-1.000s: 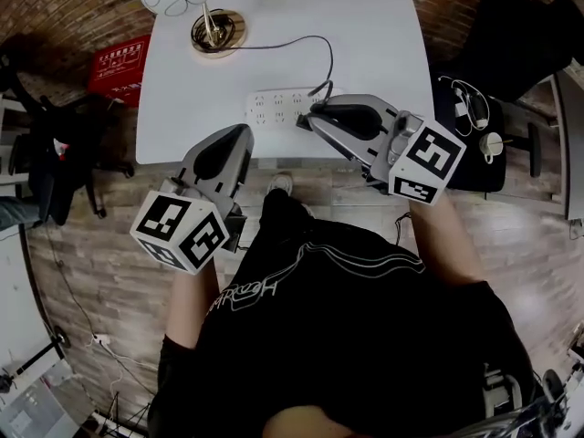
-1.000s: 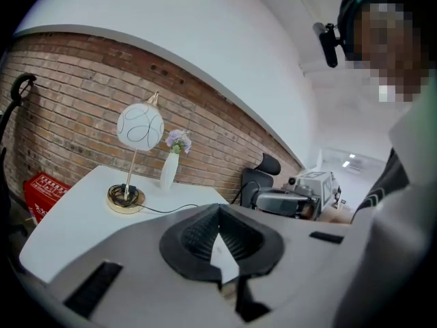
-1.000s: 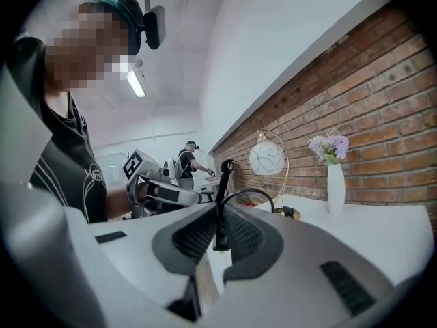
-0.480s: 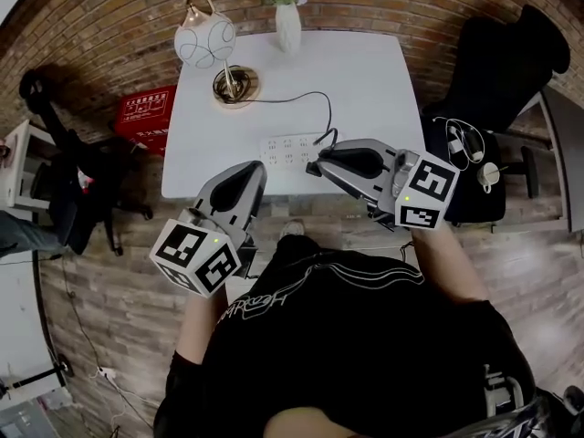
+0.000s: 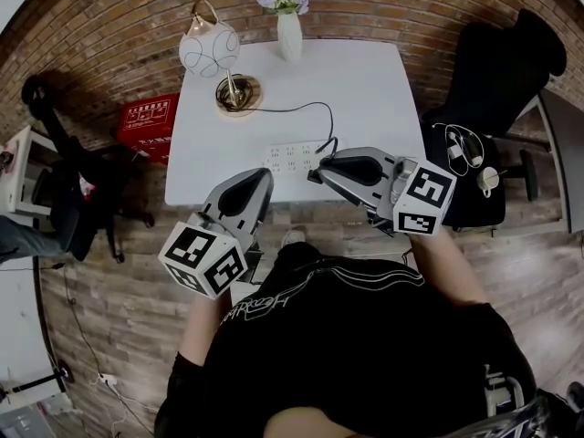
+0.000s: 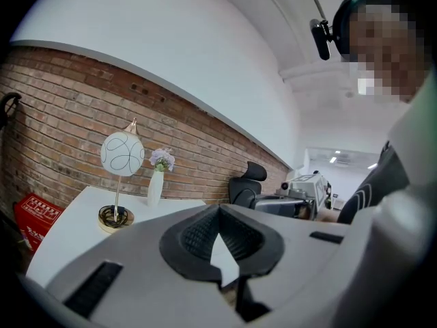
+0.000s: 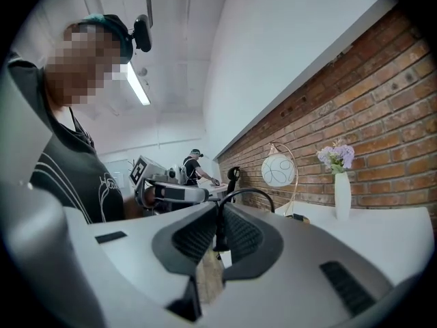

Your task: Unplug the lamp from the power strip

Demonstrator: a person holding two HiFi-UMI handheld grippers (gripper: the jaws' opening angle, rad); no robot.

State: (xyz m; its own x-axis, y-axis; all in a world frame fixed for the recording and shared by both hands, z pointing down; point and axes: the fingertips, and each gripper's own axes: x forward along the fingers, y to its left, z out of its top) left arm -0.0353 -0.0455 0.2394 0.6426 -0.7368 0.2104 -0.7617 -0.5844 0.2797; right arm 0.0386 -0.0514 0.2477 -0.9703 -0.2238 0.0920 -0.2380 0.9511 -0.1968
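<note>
Jaws pressed together on nothing, both sides: right gripper [image 5: 316, 171] poised at the edge of the white square table [image 5: 365, 89], near the black plug [image 5: 326, 145]; left gripper [image 5: 264, 175] alongside. Plug seated in the white power strip [image 5: 290, 158], thin black cord [image 5: 301, 106] trailing to the white globe lamp [image 5: 209, 48]. Likely light but tight in its socket. Best pinched on the rigid plug body, never the limp cord, with the strip held down.
</note>
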